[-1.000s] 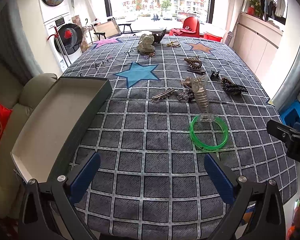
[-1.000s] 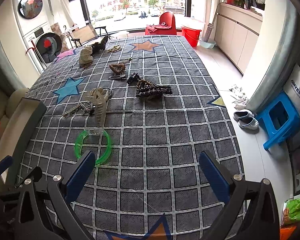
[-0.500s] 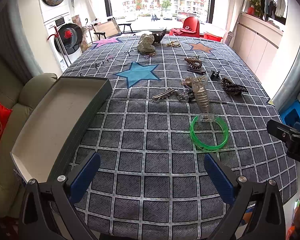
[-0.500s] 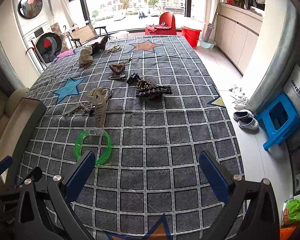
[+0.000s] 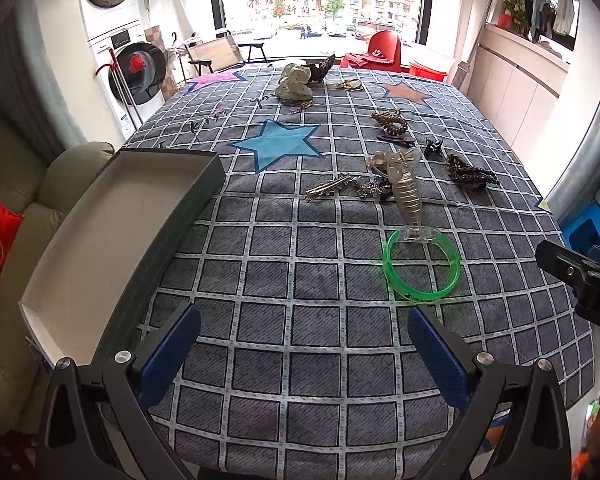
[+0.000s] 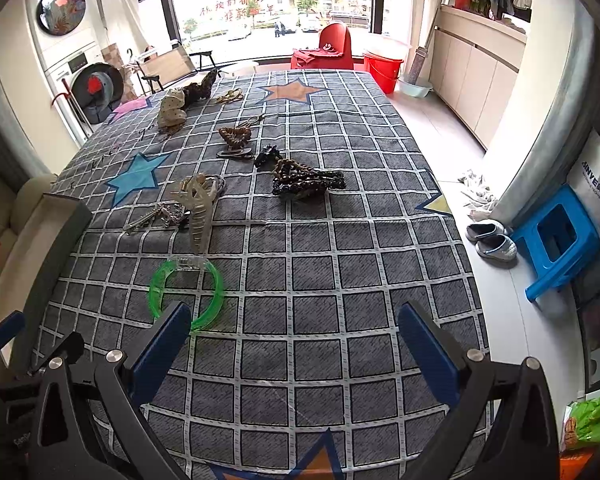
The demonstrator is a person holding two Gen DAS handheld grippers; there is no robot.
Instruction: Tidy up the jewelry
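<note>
Firstly, in the left wrist view, the left gripper hovers low over the checked tabletop with its blue fingers wide apart and nothing between them. The green bangle lies flat at the right of centre, above the right finger and apart from it. It looks like stiff, light plastic, smooth and probably slippery, so I would pinch across its rim on one side. A clear hair claw touches the bangle's upper edge. Its teeth look rather fragile, so taking hold at the thick hinge end seems safer. The open box stands along the left edge of the frame, close to the left finger. It seems nothing is sorted yet.

Secondly, in the right wrist view, the right gripper also has its jaws spread and holds nothing. The bangle is at the lower left, its near rim just behind the left fingertip. The dark beaded piece lies well above, near the centre. It looks soft and loose, so it may sag when lifted.
</note>
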